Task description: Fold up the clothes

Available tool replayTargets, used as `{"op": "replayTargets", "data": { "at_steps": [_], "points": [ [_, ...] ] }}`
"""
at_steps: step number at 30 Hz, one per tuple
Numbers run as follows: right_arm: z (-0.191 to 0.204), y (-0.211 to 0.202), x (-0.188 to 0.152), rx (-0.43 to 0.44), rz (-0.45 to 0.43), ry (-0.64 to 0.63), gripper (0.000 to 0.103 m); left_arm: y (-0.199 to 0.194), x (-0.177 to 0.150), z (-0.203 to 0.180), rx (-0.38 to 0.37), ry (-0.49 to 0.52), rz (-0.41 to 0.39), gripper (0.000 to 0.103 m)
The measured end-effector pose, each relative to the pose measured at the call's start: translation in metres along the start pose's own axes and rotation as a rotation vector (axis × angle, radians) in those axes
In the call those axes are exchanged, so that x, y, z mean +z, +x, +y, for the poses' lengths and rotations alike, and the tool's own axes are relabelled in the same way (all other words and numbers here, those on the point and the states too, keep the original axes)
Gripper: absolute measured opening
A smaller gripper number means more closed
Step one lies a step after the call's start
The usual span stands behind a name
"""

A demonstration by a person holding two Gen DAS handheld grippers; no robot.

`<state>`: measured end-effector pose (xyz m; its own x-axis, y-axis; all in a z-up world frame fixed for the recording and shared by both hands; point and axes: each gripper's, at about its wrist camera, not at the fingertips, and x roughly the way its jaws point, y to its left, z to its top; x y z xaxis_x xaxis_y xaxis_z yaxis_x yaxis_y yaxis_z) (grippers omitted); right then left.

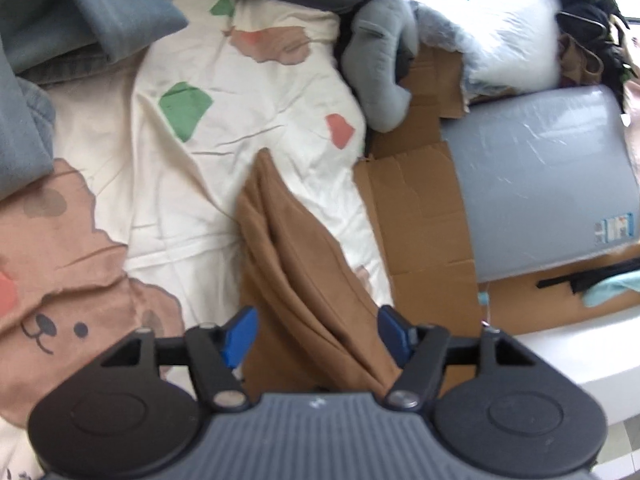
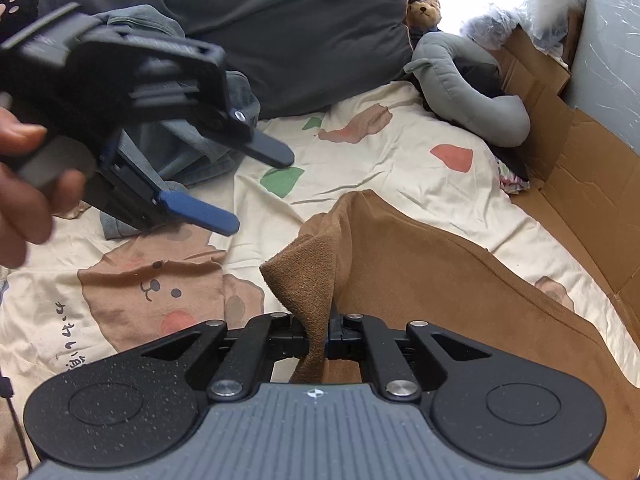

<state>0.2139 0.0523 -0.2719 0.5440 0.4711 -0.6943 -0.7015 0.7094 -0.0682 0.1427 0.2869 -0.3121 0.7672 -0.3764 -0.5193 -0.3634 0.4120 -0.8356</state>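
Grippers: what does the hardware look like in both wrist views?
Both match. The left gripper and right gripper have a ribbed grey centre housing, two round black side discs, black linkage arms with silver pivot screws, and flat blue finger pads. No cables or sleeves visible.

A brown garment (image 2: 420, 280) of soft, fuzzy cloth lies rumpled in long folds on the bed. One corner stands lifted, pinched upright.

The left gripper (image 2: 260, 186) hangs in the air with its blue fingers (image 1: 240, 336) spread apart — a hand (image 2: 24, 196) wraps its handle. The right gripper (image 2: 318, 334) is pinched tight.
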Motion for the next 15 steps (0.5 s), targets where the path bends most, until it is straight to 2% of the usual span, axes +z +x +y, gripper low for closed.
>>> {"op": "replayTargets", "data": {
  "at_steps": [6,15],
  "points": [
    [-0.001,0.0,0.0,-0.002,0.001,0.01,0.004,0.03,0.01,0.008,-0.018,0.013,0.046,0.073],
    [-0.001,0.001,0.0,0.011,0.005,0.026,0.004,0.07,0.034,0.025,0.039,0.04,0.137,0.073]
  ]
}}
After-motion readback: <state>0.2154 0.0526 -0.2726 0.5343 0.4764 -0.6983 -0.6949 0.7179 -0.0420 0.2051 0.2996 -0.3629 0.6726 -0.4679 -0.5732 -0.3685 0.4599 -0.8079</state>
